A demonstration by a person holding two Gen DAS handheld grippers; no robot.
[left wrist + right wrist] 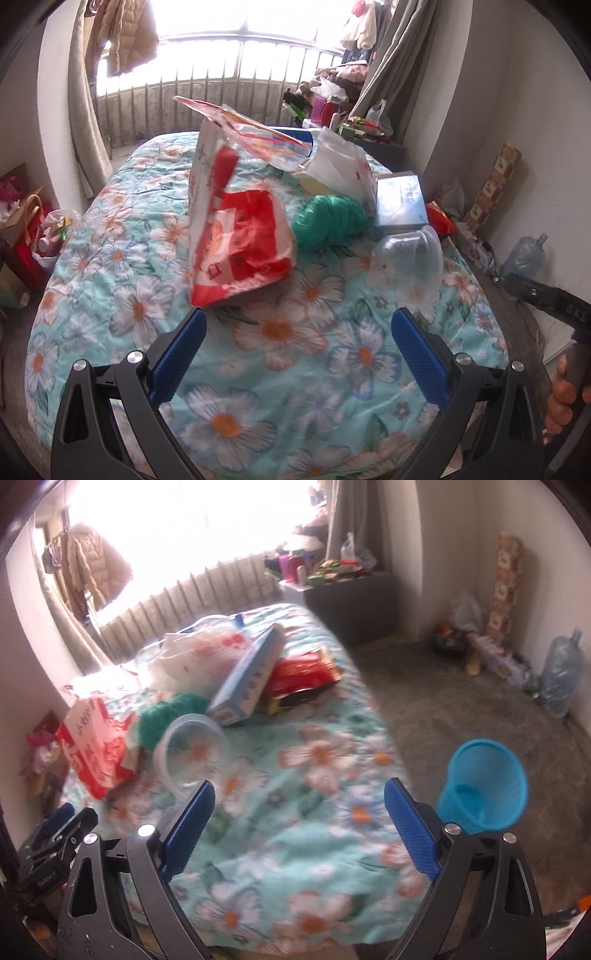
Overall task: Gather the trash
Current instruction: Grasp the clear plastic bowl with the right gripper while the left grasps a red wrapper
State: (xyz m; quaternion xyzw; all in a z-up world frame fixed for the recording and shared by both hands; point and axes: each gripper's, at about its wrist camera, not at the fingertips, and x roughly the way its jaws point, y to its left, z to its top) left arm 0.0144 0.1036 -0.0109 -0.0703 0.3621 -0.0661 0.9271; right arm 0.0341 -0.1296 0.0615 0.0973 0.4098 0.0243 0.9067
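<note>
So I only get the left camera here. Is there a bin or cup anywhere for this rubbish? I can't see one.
Observer: Yes. The right camera shows a blue plastic cup just beside the right gripper, out past the bed's edge. I can't tell what supports it.
Operator: What's tucked behind the blue box?
Observer: A red snack packet, lying on the quilt with the box leaning over it.
Operator: Is the clear tub upside down?
Observer: No, it's on its side. Its open mouth faces the right camera, and it looks empty.
</note>
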